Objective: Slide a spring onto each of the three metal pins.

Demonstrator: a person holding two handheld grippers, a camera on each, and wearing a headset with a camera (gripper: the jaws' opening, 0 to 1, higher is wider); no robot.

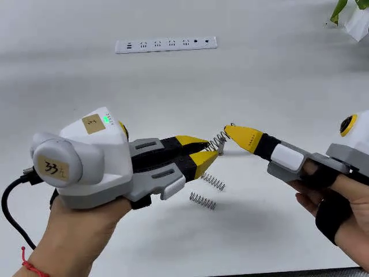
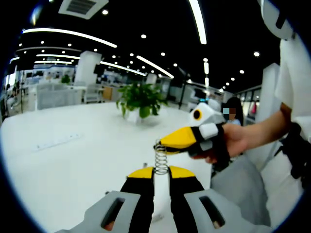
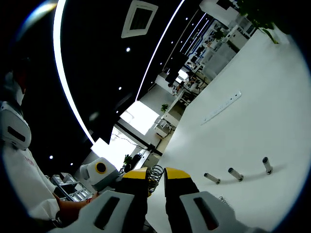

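Left gripper (image 1: 210,148): jaws pinched on the near end of the spring (image 1: 218,141).
Spring axis: held in the air, pointing to 2 o'clock in the head view.
Right gripper (image 1: 233,131): jaws closed on the far end.
Pins (image 3: 235,174): three on the table (image 3: 272,111), at 3 o'clock from the right jaws in the right gripper view, well apart.

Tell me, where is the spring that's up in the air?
In the head view the spring sits mid-picture, between the yellow tips of the left gripper and the right gripper, above two loose springs on the white table.
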